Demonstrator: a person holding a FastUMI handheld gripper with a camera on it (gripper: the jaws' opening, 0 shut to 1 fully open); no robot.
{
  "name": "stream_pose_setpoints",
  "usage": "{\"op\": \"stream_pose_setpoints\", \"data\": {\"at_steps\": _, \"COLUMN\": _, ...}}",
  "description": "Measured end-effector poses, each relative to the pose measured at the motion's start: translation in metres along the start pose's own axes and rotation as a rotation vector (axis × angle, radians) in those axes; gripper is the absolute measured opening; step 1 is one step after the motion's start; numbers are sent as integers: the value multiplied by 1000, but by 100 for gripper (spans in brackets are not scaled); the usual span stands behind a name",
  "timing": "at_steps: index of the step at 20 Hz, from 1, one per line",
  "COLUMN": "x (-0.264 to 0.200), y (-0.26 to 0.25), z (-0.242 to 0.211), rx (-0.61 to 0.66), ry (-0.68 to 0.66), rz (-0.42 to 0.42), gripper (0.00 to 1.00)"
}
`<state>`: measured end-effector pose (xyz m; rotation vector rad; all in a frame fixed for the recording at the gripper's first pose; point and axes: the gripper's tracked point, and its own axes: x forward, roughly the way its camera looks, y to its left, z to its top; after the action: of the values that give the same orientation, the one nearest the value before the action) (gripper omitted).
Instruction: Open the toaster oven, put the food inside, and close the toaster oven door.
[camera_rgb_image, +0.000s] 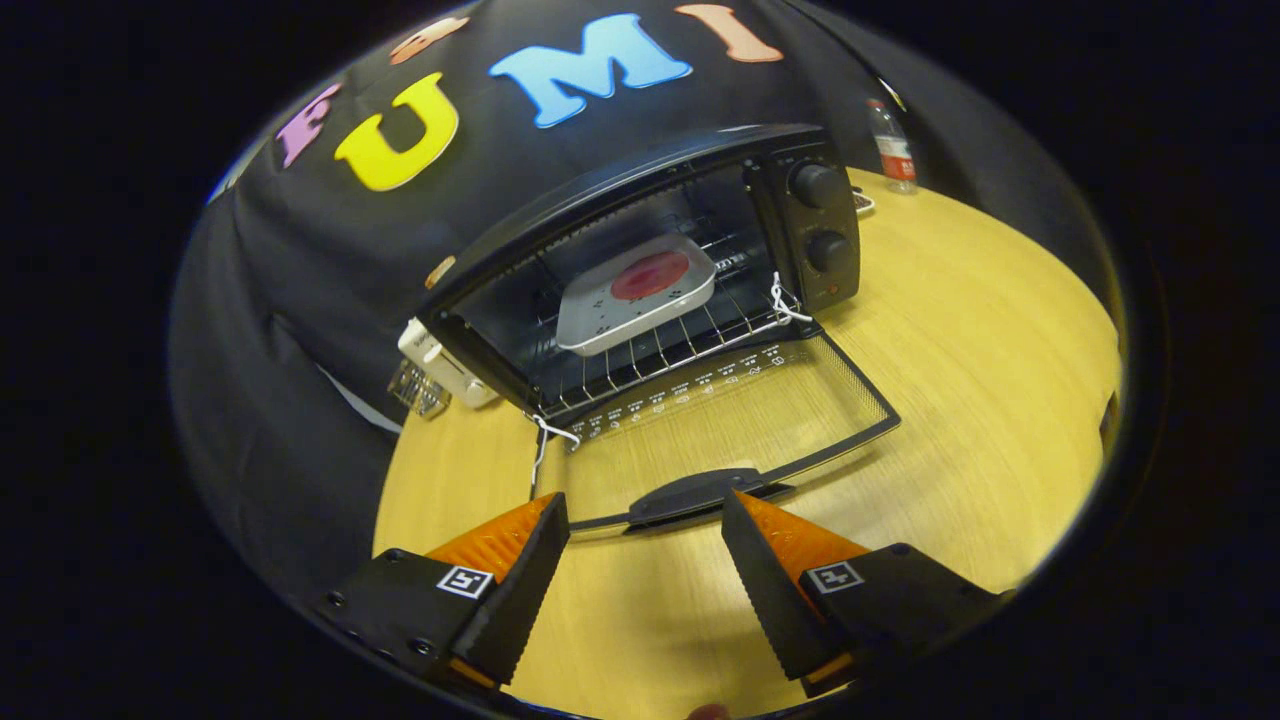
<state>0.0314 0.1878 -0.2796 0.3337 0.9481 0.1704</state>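
The oven (640, 290) sits on the table (980, 330) at my twelve o'clock, its mouth facing me, and its door (730, 420) is swung all the way down, lying flat toward me. The food (650, 275) rests on a white tray (600, 320) on the rack (640, 360) inside, so I judge that only the closing is left. My tongs (645, 525) are spread wide and hold nothing. The door's handle (700, 493) lies just ahead of them, between the two tips and close to both. Its long axis runs roughly nine to three, tilted a little, right across my line of approach. That is the relation the next move turns on: as I judge it, the tongs need to get under or onto that bar and lift it away from me, up toward twelve, until the door meets the oven's front. The knobs (822, 215) stand at about one o'clock, and a bottle (892, 148) beyond them.
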Motion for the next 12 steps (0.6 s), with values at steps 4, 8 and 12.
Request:
{"op": "stream_pose_setpoints", "data": {"at_steps": 4, "x": 5, "y": -19, "z": -18, "rx": -183, "ry": 48, "rz": -83, "gripper": 98}}
{"op": "stream_pose_setpoints", "data": {"at_steps": 8, "x": 15, "y": -30, "z": -35, "rx": -280, "ry": 102, "rz": -150, "gripper": 98}}
{"op": "stream_pose_setpoints", "data": {"at_steps": 12, "x": 26, "y": -37, "z": -42, "rx": -294, "ry": 134, "rz": -197, "gripper": 99}}
